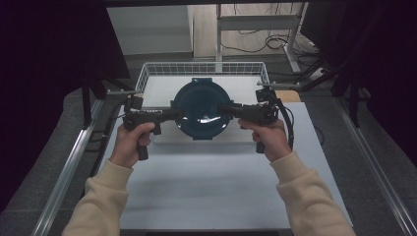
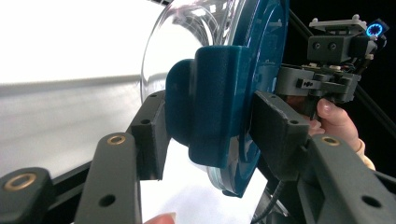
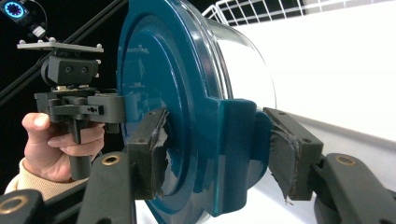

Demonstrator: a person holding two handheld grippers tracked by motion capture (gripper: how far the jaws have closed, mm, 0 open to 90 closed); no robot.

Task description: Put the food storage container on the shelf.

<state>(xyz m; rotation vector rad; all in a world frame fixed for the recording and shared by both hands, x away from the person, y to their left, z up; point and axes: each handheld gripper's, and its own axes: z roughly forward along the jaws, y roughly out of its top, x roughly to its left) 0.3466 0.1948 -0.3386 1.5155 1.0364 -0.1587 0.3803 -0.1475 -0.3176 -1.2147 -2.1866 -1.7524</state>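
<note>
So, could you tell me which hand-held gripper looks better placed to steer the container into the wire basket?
Neither clearly: left hand-held gripper and right hand-held gripper each clamp a side latch of the lidded container, level, before the basket.

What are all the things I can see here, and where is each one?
Container: one, clear bowl under a dark teal lid, held between both grippers above the back of the table.
Side latches: two, teal, one at each side of the lid, each clamped between a gripper's jaws.
Wire basket: one, white, at the far edge of the table behind the container.
Table: one, white top, in front of the person.
Left gripper: one, black, shut on the left latch.
Right gripper: one, black, shut on the right latch.
Hands: two, in cream sleeves, each holding a gripper's handle.
</note>
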